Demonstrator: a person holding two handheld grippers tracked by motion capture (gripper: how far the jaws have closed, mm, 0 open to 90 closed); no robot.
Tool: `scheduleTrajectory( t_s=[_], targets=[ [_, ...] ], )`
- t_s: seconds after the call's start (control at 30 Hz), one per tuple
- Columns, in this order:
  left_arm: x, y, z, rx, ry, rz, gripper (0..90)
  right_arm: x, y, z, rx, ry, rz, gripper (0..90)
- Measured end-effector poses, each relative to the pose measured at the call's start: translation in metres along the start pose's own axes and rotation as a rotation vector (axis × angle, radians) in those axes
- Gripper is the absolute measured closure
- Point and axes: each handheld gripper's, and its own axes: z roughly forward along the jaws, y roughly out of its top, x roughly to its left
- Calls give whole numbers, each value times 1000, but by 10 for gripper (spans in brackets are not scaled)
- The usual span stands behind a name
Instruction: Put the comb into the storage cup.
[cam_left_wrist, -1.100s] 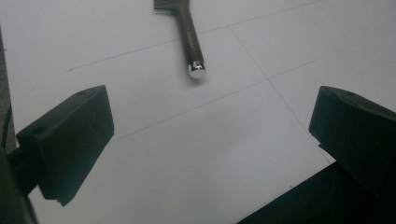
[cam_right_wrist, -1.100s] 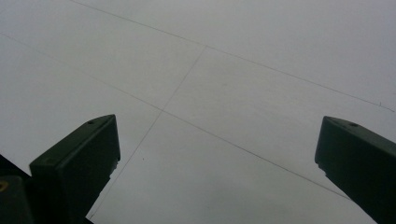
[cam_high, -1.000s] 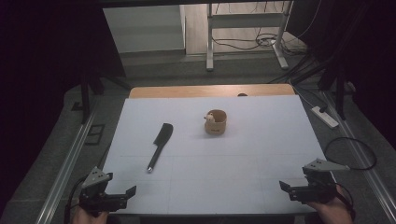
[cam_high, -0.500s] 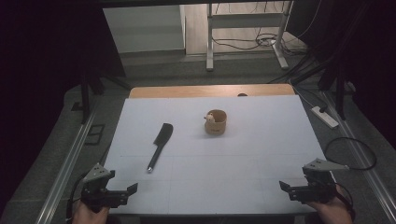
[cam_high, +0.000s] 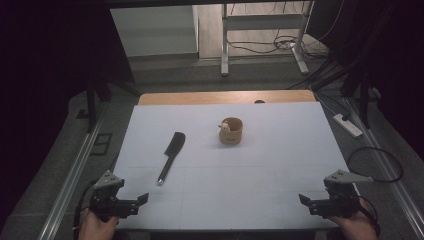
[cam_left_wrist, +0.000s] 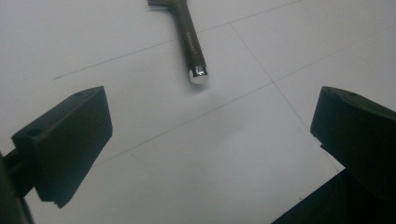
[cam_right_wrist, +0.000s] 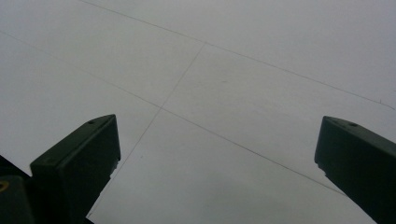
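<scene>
Both claws wide, empty: left claw (cam_high: 141, 199), right claw (cam_high: 304, 199). Knife (cam_high: 170, 156) handle lies flat on counter (cam_high: 270, 175); your jaws may skid off it.

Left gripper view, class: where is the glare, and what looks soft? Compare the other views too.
Left gripper view: glare on the knife handle's metal end, near fingers blurred. Right gripper view: flat grey light, soft fingers. High view: bright table, dark surroundings.

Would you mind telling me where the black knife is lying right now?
In the high view, the black knife lies on the table's left half, left of the wooden cup, ahead of the left gripper.
</scene>
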Motion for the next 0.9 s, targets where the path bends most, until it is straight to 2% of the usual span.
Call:
scheduleTrajectory(
  t_s=[0.33, 0.9],
  targets=[
    [2, 12, 8, 41, 0, -5, 0, 0, 0, 1, 9, 0, -2, 2],
    [7, 29, 22, 100, 1, 22, 0, 1, 0, 1, 7, 2, -3, 3]
  ],
)
